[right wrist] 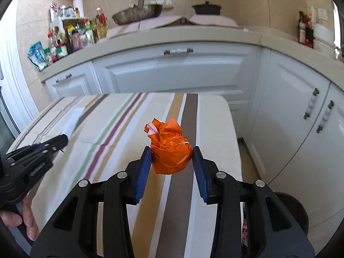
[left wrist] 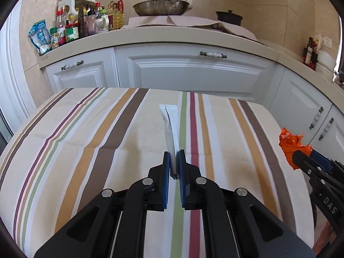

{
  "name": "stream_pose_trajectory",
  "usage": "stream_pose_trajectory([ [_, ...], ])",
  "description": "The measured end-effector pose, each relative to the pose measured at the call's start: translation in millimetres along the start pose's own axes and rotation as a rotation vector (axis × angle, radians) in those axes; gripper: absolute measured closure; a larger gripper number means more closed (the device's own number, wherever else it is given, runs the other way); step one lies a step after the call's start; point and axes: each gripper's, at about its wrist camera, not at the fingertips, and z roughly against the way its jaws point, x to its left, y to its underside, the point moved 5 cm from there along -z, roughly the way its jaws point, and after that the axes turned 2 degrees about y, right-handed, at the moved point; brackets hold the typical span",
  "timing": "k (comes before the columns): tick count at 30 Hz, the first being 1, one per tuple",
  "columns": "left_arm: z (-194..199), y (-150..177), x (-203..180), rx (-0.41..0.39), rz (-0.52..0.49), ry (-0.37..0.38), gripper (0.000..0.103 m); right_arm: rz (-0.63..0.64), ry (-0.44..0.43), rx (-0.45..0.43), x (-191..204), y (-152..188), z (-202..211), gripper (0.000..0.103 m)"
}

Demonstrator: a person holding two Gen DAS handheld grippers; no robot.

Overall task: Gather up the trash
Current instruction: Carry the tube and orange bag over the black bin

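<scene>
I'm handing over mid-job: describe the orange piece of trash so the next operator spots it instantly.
Start at the striped tablecloth in front of the white kitchen cabinets. Above its right side, the right tool grips a crumpled orange wrapper between its blue pads. It is a bright orange ball, unlike the flat white packet pinched in the left tool.

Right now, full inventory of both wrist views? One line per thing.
white wrapper: 1, white, pinched in the left hand-held gripper, over the table
orange wad: 1, orange crumpled plastic, between the right hand-held gripper's pads
tablecloth: 1, striped cream, covers the table
pan: 1, metal, back counter
black pot: 1, counter, right of pan
bottles and jars: many, mixed, counter's left end
cabinets: white, under the counter
left hand-held gripper: shut on wrapper
right hand-held gripper: shut on wad
hand: 1, lower left in the right view
</scene>
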Motion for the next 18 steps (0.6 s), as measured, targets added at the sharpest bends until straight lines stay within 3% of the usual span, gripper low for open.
stream_pose_trajectory([
  [8,36.2,6.8,-16.9,-0.042,-0.035,0.040,0.094,-0.018,0.018,-0.061,-4.3,10.6,52.2,0.065],
  [18,69.3,17.5,-68.5,-0.073,-0.100,0.140,0.094,-0.055,0.142,-0.122,-47.6,32.0,111.7,0.065],
])
